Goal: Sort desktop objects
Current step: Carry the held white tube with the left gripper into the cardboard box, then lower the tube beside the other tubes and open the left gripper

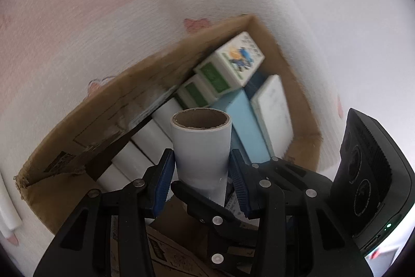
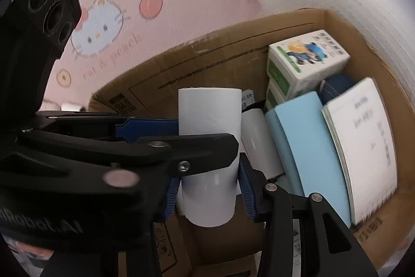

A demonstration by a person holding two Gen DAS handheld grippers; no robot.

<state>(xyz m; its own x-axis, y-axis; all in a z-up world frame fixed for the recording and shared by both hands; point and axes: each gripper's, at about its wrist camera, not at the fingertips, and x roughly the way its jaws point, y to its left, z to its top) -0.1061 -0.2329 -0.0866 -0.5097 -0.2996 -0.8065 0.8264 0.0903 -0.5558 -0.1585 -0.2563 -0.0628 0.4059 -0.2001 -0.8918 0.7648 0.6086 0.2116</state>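
Observation:
A white paper roll (image 1: 201,147) with a brown cardboard core is held over an open cardboard box (image 1: 109,105). My left gripper (image 1: 201,173) is shut on the roll, its blue pads on both sides. My right gripper (image 2: 207,191) is shut on the same roll (image 2: 210,116) lower down, crossing under the left gripper's fingers (image 2: 145,127). In the box lie more white rolls (image 1: 145,139), two green-and-white cartons (image 1: 230,64), a light blue book (image 1: 246,126) and a white booklet (image 1: 275,110).
The box (image 2: 233,43) stands on a pink and white Hello Kitty cloth (image 2: 103,17). A dark blue round thing (image 2: 337,85) lies behind the blue book (image 2: 308,147). White tubes (image 1: 7,214) lie left of the box. The right gripper's black camera housing (image 1: 368,173) is at the right.

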